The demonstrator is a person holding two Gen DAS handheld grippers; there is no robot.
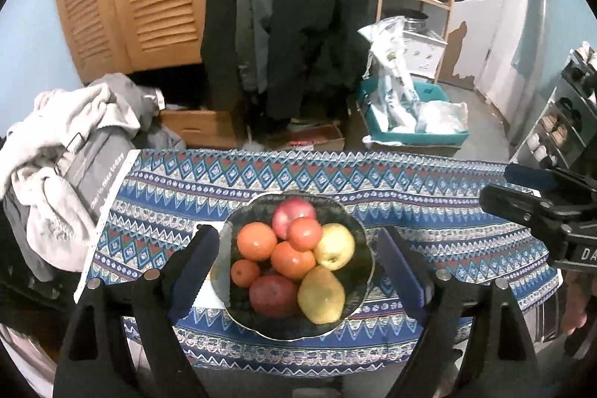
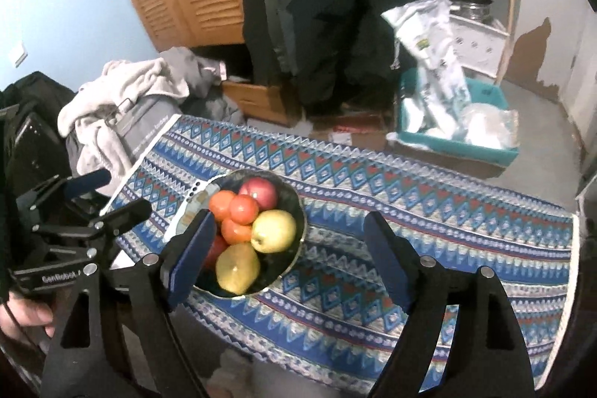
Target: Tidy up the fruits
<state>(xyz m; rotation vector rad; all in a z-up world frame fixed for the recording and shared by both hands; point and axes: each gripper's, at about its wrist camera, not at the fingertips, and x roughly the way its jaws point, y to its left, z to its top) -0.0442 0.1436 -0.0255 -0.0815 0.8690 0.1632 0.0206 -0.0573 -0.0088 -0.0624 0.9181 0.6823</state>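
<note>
A dark bowl (image 1: 358,308) sits on the patterned tablecloth (image 1: 429,211), piled with fruit: two red apples (image 1: 293,211), several oranges (image 1: 257,241), a yellow apple (image 1: 335,247) and a yellow pear (image 1: 321,293). My left gripper (image 1: 298,267) is open and empty, its fingers on either side of the bowl, above it. The bowl (image 2: 298,211) also shows in the right wrist view, with the yellow apple (image 2: 274,230) and pear (image 2: 237,267). My right gripper (image 2: 287,256) is open and empty, to the right of the bowl, its left finger (image 2: 190,260) over the bowl's near edge.
A white plate (image 2: 186,215) lies half hidden at the bowl's left. A pile of clothes (image 1: 56,174) sits at the table's left. Beyond the table stand hanging coats (image 1: 291,6), cardboard boxes, a teal bin with bags (image 1: 410,122) and a shelf.
</note>
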